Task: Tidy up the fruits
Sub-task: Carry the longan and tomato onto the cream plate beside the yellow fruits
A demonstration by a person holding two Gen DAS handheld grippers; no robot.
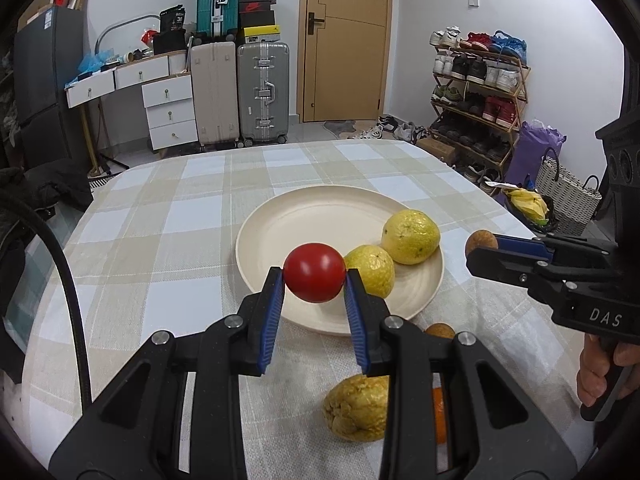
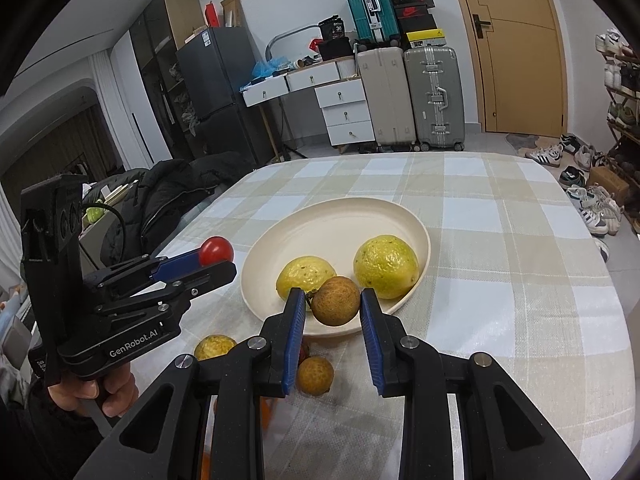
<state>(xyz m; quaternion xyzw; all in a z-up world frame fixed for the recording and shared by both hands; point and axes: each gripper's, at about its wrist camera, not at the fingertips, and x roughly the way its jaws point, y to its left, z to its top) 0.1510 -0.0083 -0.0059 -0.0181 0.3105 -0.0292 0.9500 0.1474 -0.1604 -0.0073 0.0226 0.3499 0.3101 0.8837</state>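
My left gripper [image 1: 314,277] is shut on a red tomato [image 1: 315,268], held above the near rim of a cream plate [image 1: 312,216]. Two yellow-green fruits [image 1: 411,237] [image 1: 370,270] lie on the plate's right side. My right gripper [image 2: 333,305] is shut on a small brown round fruit [image 2: 335,300], also over the plate's near rim [image 2: 340,216]. In the right wrist view the left gripper [image 2: 216,259] with the tomato [image 2: 216,250] hangs left of the plate. The left wrist view shows the right gripper [image 1: 480,251] to the plate's right.
On the checked tablecloth [image 1: 168,216] near me lie a wrinkled yellow fruit [image 1: 357,407], a small brown fruit [image 2: 315,375] and something orange [image 1: 439,416]. A person's hands hold both tools. Suitcases, drawers, a door and a shoe rack stand beyond the table.
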